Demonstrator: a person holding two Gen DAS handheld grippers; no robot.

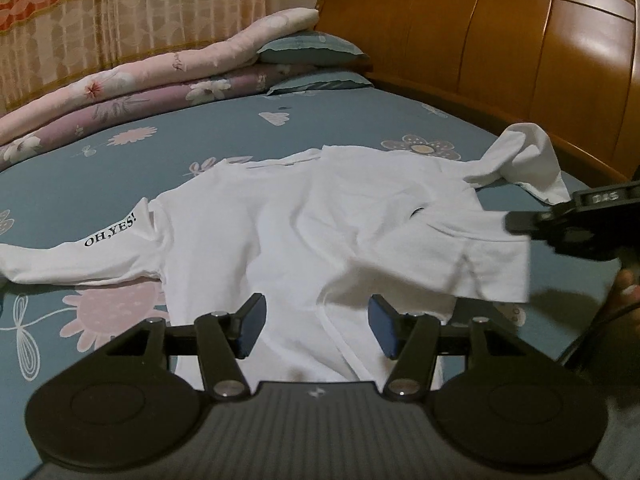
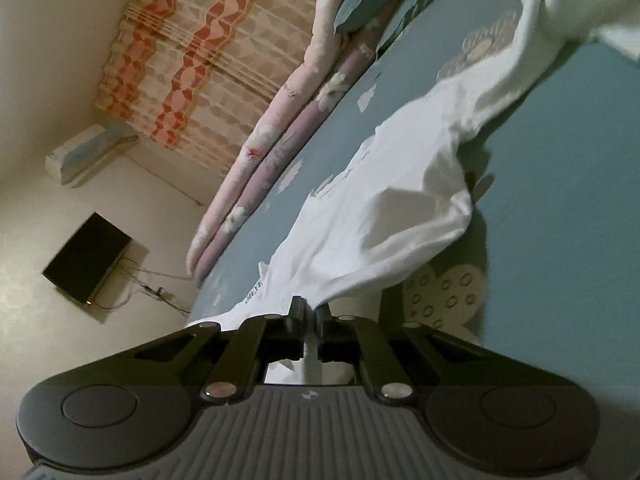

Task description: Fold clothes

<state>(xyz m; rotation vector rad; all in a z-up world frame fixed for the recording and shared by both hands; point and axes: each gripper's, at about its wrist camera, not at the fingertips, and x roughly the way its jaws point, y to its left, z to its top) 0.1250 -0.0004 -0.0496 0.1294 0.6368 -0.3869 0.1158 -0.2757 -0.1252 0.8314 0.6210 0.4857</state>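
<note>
Bed (image 1: 360,120), blue floral sheet, serves as the work surface; wooden headboard (image 1: 500,36) behind, rolled quilts (image 1: 132,80) and pillows (image 1: 312,50) stacked along the far side, well apart from the work; white long-sleeved shirt (image 1: 280,220) lies spread across the middle of the sheet, one sleeve with black lettering (image 1: 110,232) flat toward the left, the other sleeve (image 1: 524,152) bunched near the headboard; the shirt's right-hand edge is raised off the sheet and blurred, apparently mid-carry across the body; right gripper (image 2: 310,314) has its jaws pressed together on that edge, cloth visibly passing between them; left gripper (image 1: 316,324) hovers low over the near hem, jaws spread wide, holding nothing; judgement: a side fold is in hand; to do it well, carry the lifted edge level and taut, land it parallel to the body's centre line, and use the free left gripper to pin the near hem so the lower layer does not drag or wrinkle
</note>
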